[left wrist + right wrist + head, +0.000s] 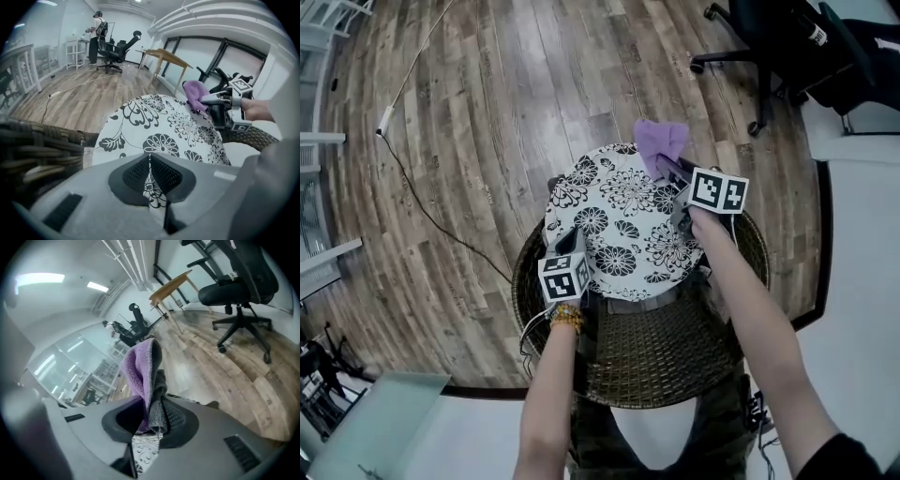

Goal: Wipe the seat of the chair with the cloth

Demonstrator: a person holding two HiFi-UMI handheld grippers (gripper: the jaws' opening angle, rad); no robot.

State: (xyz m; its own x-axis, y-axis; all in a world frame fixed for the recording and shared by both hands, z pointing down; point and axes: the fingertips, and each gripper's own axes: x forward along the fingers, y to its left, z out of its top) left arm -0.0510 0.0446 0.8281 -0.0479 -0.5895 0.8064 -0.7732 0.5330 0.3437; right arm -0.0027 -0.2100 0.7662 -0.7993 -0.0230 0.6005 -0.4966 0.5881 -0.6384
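The right tongs (668,166) are clamped shut on the purple cloth (661,142), which is bunched between the pads. Its free end stands out past the tips along the line of the jaws, pointing away from the person. The cloth sits at the far right rim of the round flower-printed seat (619,225) of the wicker chair (661,361), and part of it reaches out over the wooden floor (487,112). Nearly all of the seat therefore lies back toward the person and to the left of the cloth. Any wiping stroke would probably have to pull inward and leftward across the print, and the right hand is the only one placed to make it. The right forearm is stretched well forward along the chair's right side, with the tongs angled toward the far edge. The left tongs (569,242) are at the near left rim of the seat on a shorter, more bent arm. Their pads are together with nothing visible between them, and they look set to steady the cushion rather than wipe.
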